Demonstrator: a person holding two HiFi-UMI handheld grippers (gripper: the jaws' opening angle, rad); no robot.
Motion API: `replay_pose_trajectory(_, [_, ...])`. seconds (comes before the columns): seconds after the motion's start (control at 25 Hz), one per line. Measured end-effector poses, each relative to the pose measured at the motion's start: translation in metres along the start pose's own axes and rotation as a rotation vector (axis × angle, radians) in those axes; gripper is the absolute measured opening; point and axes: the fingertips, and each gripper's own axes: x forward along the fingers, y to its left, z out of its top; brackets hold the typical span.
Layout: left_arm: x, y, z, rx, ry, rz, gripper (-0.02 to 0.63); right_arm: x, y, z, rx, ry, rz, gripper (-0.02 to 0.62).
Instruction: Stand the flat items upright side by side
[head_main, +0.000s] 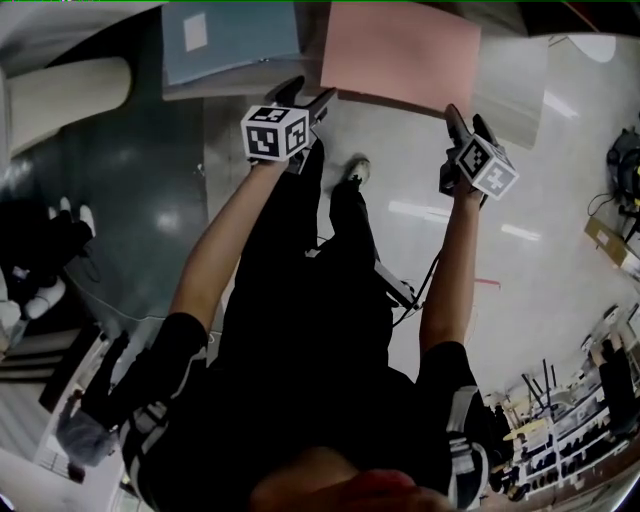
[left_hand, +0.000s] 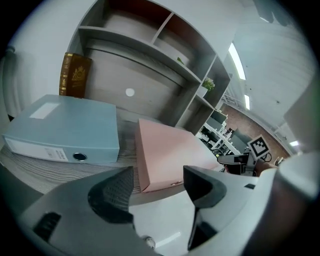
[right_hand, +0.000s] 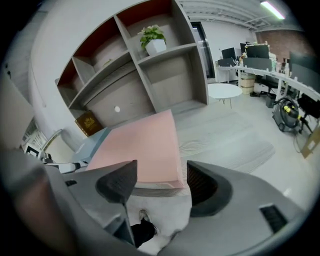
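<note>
The pink folder (head_main: 400, 55) lay flat on the grey ledge (right_hand: 225, 135), just beside the blue binder (head_main: 230, 40). You held your left gripper (left_hand: 157, 175) and right gripper (right_hand: 160, 175) spread and empty before its near edge, probably to raise it upright together.

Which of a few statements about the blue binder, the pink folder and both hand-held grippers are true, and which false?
1. The blue binder lies flat. True.
2. The pink folder stands upright. False: it lies flat, beside the binder.
3. The left hand-held gripper is shut on the pink folder. False: its jaws stand apart, holding nothing.
4. The right hand-held gripper is open and empty. True.
5. A brown book stands upright behind the binder. True.
</note>
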Motion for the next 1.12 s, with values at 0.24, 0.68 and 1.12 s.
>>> replay_pose_trajectory(0.24, [0.030, 0.008, -0.013, -0.010, 0.062, -0.048, 0.304, 0.019, -0.003, -0.009, 0.035, 0.018, 0.032, 0.316])
replay_pose_trajectory(0.68, [0.032, -0.009, -0.029, 0.046, 0.092, -0.131, 0.304, 0.012, 0.010, -0.016, -0.005, 0.034, 0.094, 0.319])
replay_pose_trajectory(1.12, [-0.020, -0.048, -0.057, 0.015, 0.056, -0.170, 0.304, -0.042, 0.008, -0.037, -0.007, 0.028, 0.147, 0.319])
